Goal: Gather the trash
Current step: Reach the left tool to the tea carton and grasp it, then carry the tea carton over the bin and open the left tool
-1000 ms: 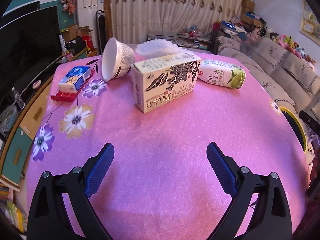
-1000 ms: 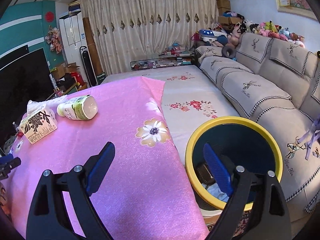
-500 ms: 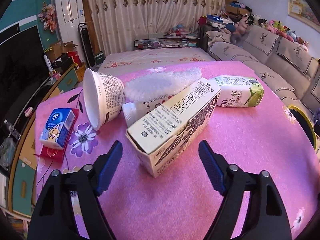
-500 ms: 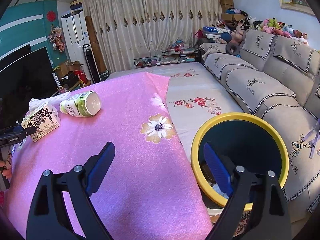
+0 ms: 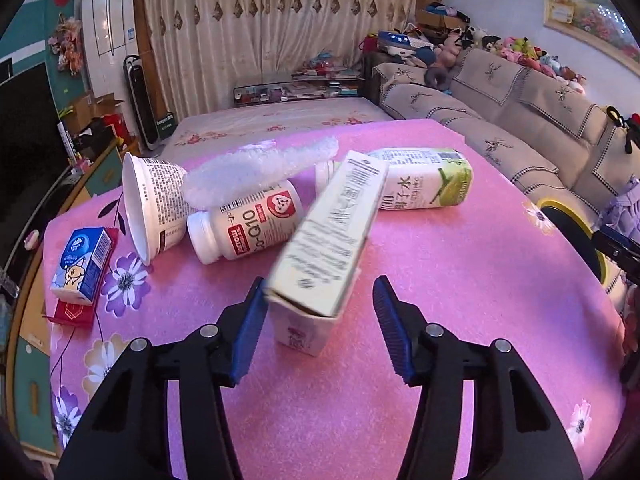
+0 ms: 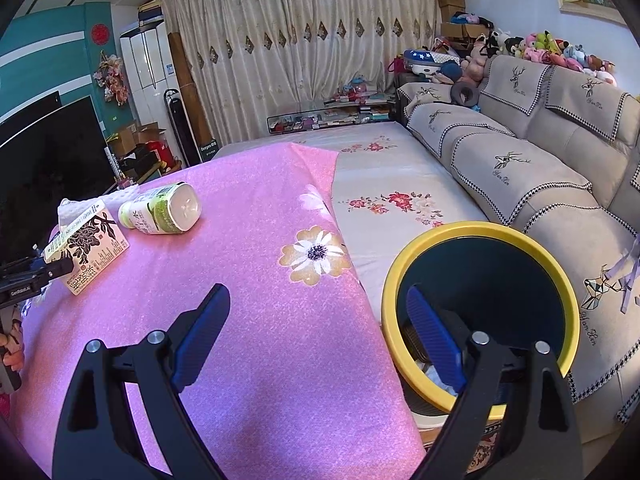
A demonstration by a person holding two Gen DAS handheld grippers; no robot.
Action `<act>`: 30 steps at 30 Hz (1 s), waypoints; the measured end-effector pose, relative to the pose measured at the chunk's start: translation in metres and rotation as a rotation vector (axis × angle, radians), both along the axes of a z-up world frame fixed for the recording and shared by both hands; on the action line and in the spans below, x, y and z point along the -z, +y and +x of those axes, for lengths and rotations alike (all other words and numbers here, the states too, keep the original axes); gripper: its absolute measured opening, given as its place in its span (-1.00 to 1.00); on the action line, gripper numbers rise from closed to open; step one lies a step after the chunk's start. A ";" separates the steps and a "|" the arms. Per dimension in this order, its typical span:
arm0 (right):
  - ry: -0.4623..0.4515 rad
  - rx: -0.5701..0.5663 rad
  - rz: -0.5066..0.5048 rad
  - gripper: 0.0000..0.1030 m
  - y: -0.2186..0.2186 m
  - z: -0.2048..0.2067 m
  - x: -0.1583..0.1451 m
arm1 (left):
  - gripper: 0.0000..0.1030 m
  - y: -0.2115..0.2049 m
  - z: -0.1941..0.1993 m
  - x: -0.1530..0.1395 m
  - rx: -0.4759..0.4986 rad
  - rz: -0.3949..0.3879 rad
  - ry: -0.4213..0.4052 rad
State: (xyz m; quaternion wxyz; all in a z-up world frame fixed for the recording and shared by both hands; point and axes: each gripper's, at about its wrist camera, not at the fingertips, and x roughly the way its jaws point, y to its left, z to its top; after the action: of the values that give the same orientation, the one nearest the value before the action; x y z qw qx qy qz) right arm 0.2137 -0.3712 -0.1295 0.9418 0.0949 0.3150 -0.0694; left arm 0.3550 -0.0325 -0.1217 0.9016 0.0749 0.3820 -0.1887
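Since a second ago the left gripper [image 5: 318, 316] has moved in on the trash, and the carton [image 5: 328, 240] that lay well ahead now sits between its closing jaws; the left pad touches the carton's near end, the right pad is apart from it. Left of this gripper lie a blue packet [image 5: 80, 266] and a tipped paper cup [image 5: 150, 204]; ahead, a pill bottle [image 5: 244, 228] under a bubble-wrap strip [image 5: 256, 172], then a drink bottle [image 5: 424, 180]. Lying down, the carton offers its narrow sides to the pads. Its blurred far end hides part of the drink bottle. The right gripper [image 6: 316, 334] hangs wide open and empty, probably waiting beside the yellow-rimmed bin [image 6: 480, 234], whose contents its right finger mostly hides.
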 end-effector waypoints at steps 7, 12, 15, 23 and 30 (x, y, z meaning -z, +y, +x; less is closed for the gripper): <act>0.007 -0.003 0.014 0.66 -0.002 0.001 0.001 | -0.34 -0.010 0.010 0.009 0.026 0.013 0.022; 0.014 -0.006 0.038 0.66 -0.005 0.000 0.003 | -0.42 -0.024 -0.014 -0.006 0.039 0.054 -0.024; 0.013 -0.004 0.045 0.66 -0.006 0.000 0.002 | -0.42 -0.030 -0.034 -0.018 0.037 0.056 -0.034; -0.024 0.020 0.043 0.66 -0.013 -0.015 -0.003 | -0.42 -0.051 -0.099 -0.057 0.078 0.065 -0.080; -0.050 0.127 -0.008 0.65 -0.050 -0.052 -0.021 | -0.42 -0.117 -0.125 -0.077 0.217 0.041 -0.084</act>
State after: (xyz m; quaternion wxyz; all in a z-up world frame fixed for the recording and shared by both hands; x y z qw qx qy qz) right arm 0.1613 -0.4209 -0.1086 0.9435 0.1125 0.2844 -0.1280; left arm 0.2300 -0.1495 -0.0451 0.8892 0.1422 0.3374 -0.2742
